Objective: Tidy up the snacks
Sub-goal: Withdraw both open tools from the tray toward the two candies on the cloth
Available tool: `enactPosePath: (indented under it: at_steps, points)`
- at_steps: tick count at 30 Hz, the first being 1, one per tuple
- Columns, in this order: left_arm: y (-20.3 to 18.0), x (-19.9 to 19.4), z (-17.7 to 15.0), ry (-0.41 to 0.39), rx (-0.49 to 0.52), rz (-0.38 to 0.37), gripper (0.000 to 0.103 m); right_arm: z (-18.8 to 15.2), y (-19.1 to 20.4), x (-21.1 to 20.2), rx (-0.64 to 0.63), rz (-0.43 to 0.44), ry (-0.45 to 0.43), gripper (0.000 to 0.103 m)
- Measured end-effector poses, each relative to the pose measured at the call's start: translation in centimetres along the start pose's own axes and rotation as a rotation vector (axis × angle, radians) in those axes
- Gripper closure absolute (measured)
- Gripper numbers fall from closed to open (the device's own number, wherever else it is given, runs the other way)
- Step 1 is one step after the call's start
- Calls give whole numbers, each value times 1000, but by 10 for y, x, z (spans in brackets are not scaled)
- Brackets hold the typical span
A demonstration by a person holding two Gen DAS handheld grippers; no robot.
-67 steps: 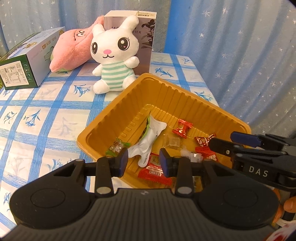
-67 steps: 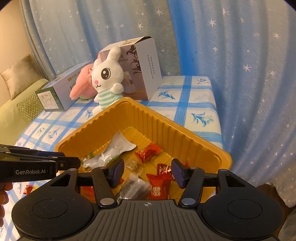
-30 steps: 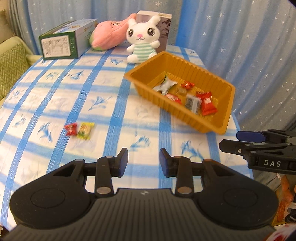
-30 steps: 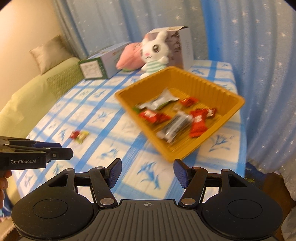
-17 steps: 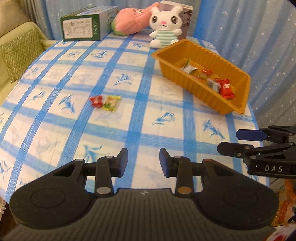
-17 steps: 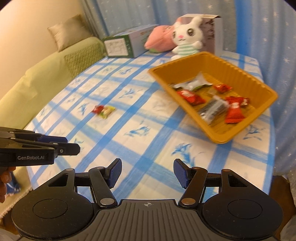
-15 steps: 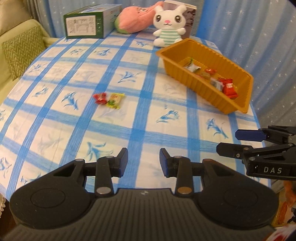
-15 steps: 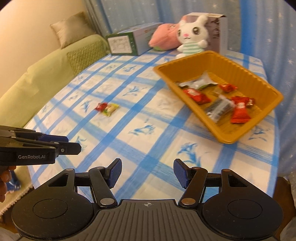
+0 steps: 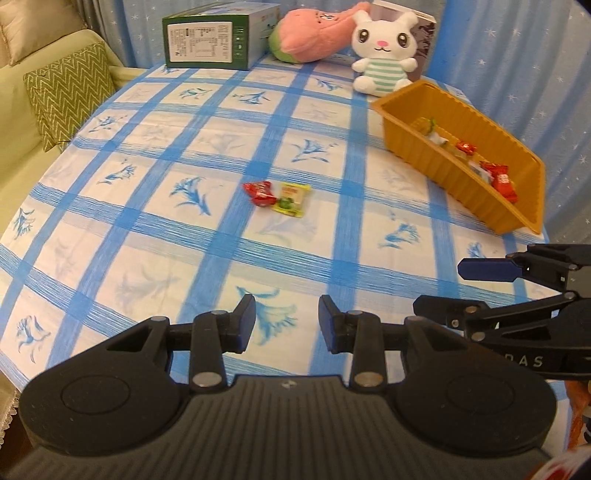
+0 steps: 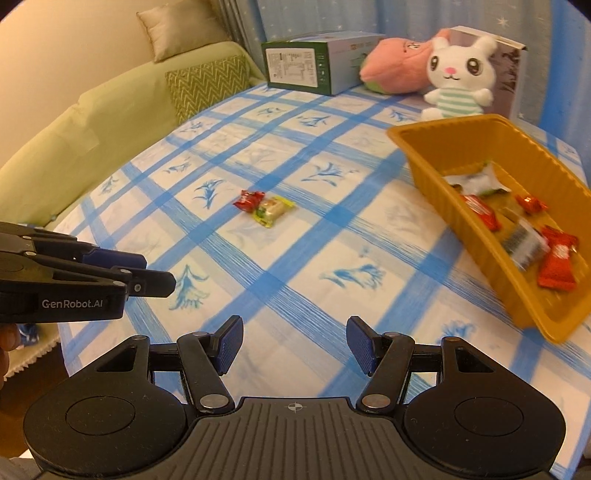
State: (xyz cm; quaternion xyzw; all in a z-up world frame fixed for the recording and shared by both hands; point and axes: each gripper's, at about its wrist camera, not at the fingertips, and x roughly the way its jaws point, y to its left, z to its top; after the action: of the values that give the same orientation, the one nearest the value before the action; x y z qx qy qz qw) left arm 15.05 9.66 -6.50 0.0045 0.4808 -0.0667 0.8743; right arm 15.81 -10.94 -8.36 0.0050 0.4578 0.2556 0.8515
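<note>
A red candy (image 9: 259, 193) (image 10: 249, 199) and a yellow-green snack packet (image 9: 291, 199) (image 10: 274, 210) lie side by side on the blue-checked tablecloth, mid-table. An orange tray (image 9: 417, 122) (image 10: 436, 173) at the right holds several wrapped snacks. My left gripper (image 9: 287, 323) (image 10: 140, 273) hovers open over the near part of the table, nothing between its jaws. My right gripper (image 10: 294, 346) (image 9: 439, 284) is open too and empty, to the right of the left one. Both stand well short of the two loose snacks.
At the far edge stand a green-and-white box (image 9: 218, 37), a pink plush (image 9: 310, 33), a white bunny plush (image 9: 384, 48) and an open carton (image 10: 506, 70) behind it. A green sofa with a zigzag cushion (image 9: 70, 92) lies left of the table. Blue starred curtains hang behind.
Both grippers have pulled back from the tray toward the near table edge and swung left. The two loose snacks now sit nearer the centre of both views. The jaws have kept their width.
</note>
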Motion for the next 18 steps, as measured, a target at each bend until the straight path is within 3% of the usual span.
enactPosePath:
  at_steps: [18]
  points:
    - [29, 39, 45, -52, 14, -14, 70, 51, 0, 50, 34, -46, -53, 41]
